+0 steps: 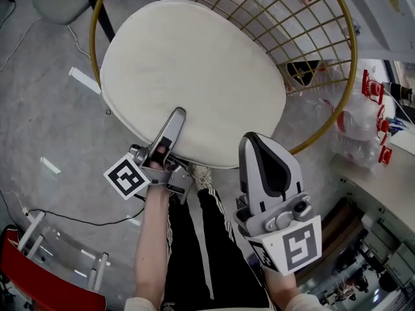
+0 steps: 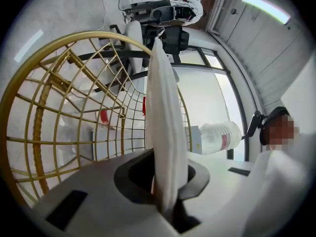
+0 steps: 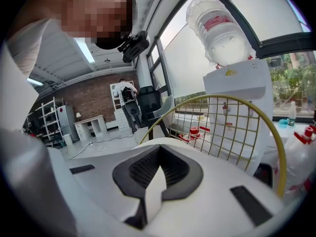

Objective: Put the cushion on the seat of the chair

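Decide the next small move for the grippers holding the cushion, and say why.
Probably lower both together: the left gripper and right gripper each clamp the cushion by its near edge, and it already spreads over the seat of the gold chair.

Round cream cushion point(image 1: 188, 76) flat over the seat of the gold wire chair point(image 1: 305, 31)

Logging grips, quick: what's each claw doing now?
Left claw: closed on the edge of the round cream fabric cushion.
Right claw: closed on it too.

Gold wire backrest point(image 1: 305, 31) is fencing the seat's far and right edges; cushion point(image 1: 194, 70) is covering it; near edge is lying open.
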The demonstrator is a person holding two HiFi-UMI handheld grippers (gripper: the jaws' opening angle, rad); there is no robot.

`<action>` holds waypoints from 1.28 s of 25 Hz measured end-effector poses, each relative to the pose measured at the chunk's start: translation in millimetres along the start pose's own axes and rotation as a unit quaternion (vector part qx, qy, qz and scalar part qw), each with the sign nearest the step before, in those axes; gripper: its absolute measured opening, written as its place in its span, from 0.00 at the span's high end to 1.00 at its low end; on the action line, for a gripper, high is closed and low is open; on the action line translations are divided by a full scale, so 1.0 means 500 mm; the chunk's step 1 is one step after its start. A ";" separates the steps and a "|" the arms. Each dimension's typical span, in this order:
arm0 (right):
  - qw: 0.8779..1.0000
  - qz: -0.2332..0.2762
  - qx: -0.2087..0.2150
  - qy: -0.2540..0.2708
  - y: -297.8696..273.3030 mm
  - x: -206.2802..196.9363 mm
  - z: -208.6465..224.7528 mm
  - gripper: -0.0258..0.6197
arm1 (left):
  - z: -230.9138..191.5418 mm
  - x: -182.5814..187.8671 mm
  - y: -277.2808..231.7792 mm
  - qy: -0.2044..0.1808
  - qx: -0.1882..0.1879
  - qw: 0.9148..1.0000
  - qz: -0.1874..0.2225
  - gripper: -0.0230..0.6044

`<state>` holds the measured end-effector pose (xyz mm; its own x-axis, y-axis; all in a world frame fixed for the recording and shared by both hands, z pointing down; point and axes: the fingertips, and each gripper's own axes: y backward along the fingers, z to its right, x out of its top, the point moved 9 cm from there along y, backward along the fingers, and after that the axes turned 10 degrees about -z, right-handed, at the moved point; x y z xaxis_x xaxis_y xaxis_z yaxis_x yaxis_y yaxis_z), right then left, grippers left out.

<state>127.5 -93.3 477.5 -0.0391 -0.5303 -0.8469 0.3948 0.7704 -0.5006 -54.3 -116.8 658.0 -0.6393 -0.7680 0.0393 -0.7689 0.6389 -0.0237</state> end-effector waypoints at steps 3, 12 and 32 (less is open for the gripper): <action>1.000 -0.004 0.004 -0.002 -0.007 -0.007 -0.004 0.94 | -0.024 0.013 0.003 0.007 -0.002 1.000 -0.005 0.89; 1.000 -0.009 0.019 0.007 -0.020 -0.010 -0.012 0.94 | -0.059 0.042 0.025 0.014 0.009 1.000 -0.017 0.89; 0.999 -0.032 0.038 -0.010 -0.036 -0.038 -0.015 0.94 | -0.129 0.062 0.038 0.051 0.036 0.997 -0.045 0.89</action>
<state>114.1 -94.6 501.2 -0.0476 -0.5856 -0.8092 0.4607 0.7059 -0.5380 -88.4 -125.4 723.4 -0.5667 -0.8109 0.1458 -0.8238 0.5602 -0.0864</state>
